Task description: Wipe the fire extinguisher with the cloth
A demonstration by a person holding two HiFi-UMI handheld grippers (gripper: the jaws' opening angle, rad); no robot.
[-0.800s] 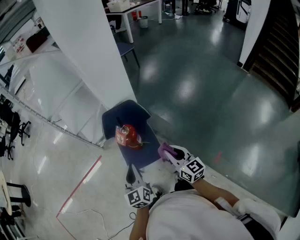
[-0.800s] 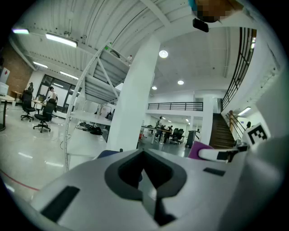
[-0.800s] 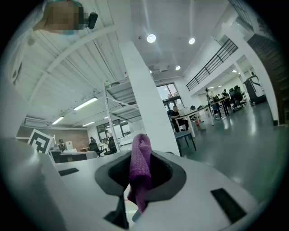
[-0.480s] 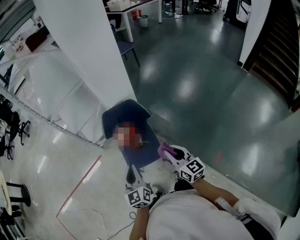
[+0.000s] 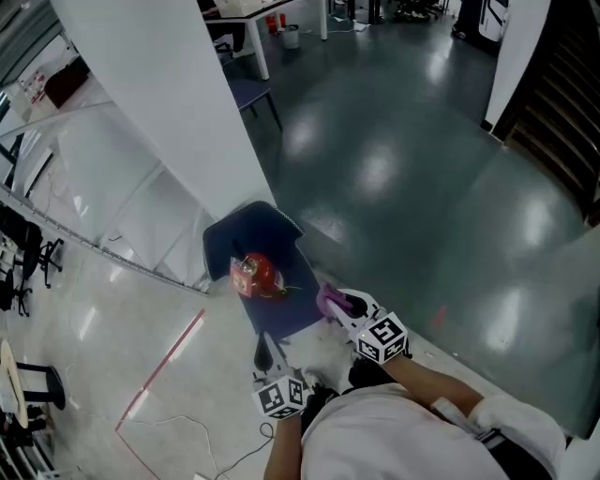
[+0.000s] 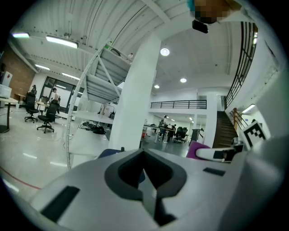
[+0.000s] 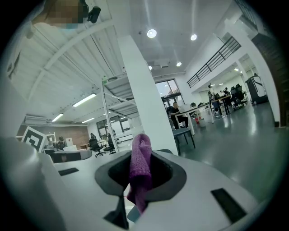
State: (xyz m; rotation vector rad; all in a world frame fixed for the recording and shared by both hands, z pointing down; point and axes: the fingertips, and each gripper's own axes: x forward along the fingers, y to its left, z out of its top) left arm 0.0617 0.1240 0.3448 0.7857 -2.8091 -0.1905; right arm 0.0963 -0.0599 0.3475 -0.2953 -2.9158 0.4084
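Observation:
A red fire extinguisher (image 5: 258,275) lies on the seat of a dark blue chair (image 5: 263,228) at the foot of a white pillar. My right gripper (image 5: 336,305) hovers just right of the chair, shut on a purple cloth (image 5: 327,298). In the right gripper view the cloth (image 7: 141,167) hangs pinched between the jaws. My left gripper (image 5: 263,354) hangs below the chair's front edge, its jaws together with nothing in them. From the left gripper view the cloth (image 6: 197,149) shows to the right. The extinguisher appears in neither gripper view.
The white pillar (image 5: 159,94) rises directly behind the chair. A slanted white stair structure (image 5: 103,187) stands to the left. A red line (image 5: 164,370) and a thin cable (image 5: 187,431) run over the pale floor. Dark glossy floor (image 5: 422,187) spreads to the right, with desks (image 5: 253,14) far back.
The head view has tilted slightly. Both grippers stay in nearly the same place, and the right one keeps the cloth.

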